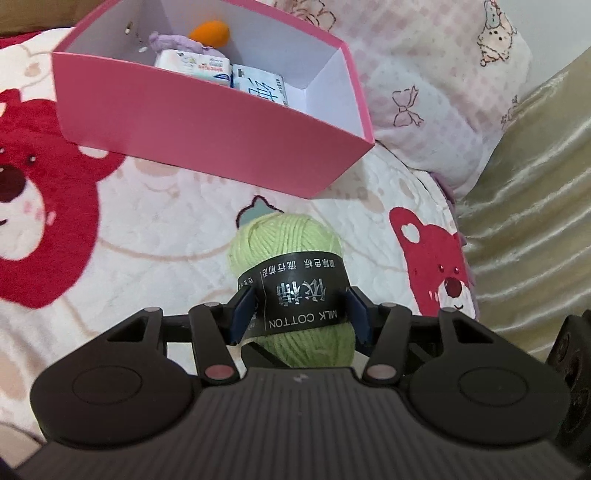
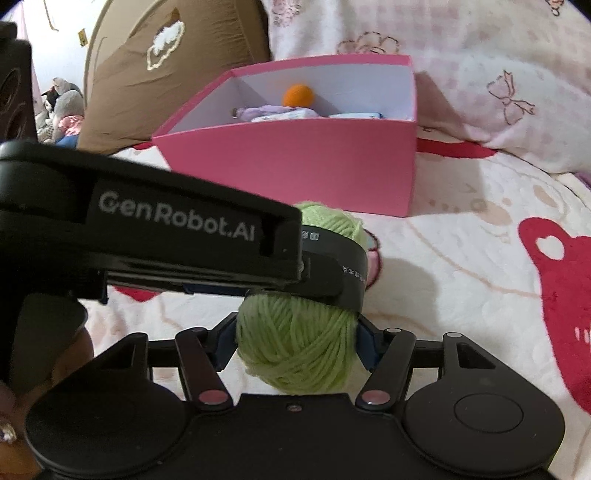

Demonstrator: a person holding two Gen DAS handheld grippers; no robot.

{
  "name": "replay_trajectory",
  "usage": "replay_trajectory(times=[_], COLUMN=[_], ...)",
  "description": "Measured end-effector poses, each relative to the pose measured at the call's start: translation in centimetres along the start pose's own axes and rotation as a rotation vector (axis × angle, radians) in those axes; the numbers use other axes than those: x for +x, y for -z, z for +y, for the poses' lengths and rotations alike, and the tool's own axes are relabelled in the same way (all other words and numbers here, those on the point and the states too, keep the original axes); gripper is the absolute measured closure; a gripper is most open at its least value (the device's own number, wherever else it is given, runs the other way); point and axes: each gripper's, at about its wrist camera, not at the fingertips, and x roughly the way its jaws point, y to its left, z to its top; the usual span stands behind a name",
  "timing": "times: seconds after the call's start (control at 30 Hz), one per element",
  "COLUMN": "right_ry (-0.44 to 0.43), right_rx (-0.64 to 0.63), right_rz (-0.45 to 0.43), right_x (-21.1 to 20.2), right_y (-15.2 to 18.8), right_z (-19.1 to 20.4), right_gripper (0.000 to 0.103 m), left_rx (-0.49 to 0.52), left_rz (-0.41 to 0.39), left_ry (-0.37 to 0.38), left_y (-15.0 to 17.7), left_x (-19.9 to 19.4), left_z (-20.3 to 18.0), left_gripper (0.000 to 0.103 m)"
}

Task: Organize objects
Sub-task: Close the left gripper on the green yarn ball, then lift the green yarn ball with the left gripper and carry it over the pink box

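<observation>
A light green yarn ball with a black "MILK COTTON" band is held over the bear-print bedspread by both grippers. My left gripper is shut on its banded middle, blue pads pressing both sides. In the right wrist view, my right gripper is shut on the near end of the yarn ball, and the left gripper's body crosses from the left above it. Beyond stands an open pink box holding an orange ball, tissue packs and a purple item.
A pink patterned pillow lies behind and right of the box, a brown cushion to its left. Gold fabric borders the bed's right edge. Plush toys sit far left. A person's hand shows at the lower left.
</observation>
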Motion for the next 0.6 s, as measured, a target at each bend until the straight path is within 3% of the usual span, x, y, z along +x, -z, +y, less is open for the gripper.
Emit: replay_trajectory(times=[0.37,0.6], right_ry=[-0.024,-0.014], right_rx=[-0.035,-0.059], right_rz=[-0.023,-0.007], right_x=[-3.0,-4.9], right_y=[-2.0,-3.2], right_z=[2.8,4.9], right_gripper=[0.033,0.032], left_rx=[0.046,0.055], left_rz=[-0.073,-0.067], left_ry=[-0.025,-0.018], left_y=[-0.5,-0.3], left_x=[-5.3,-8.1], left_z=[-1.4,-1.5], left_gripper=[0.051,0.051])
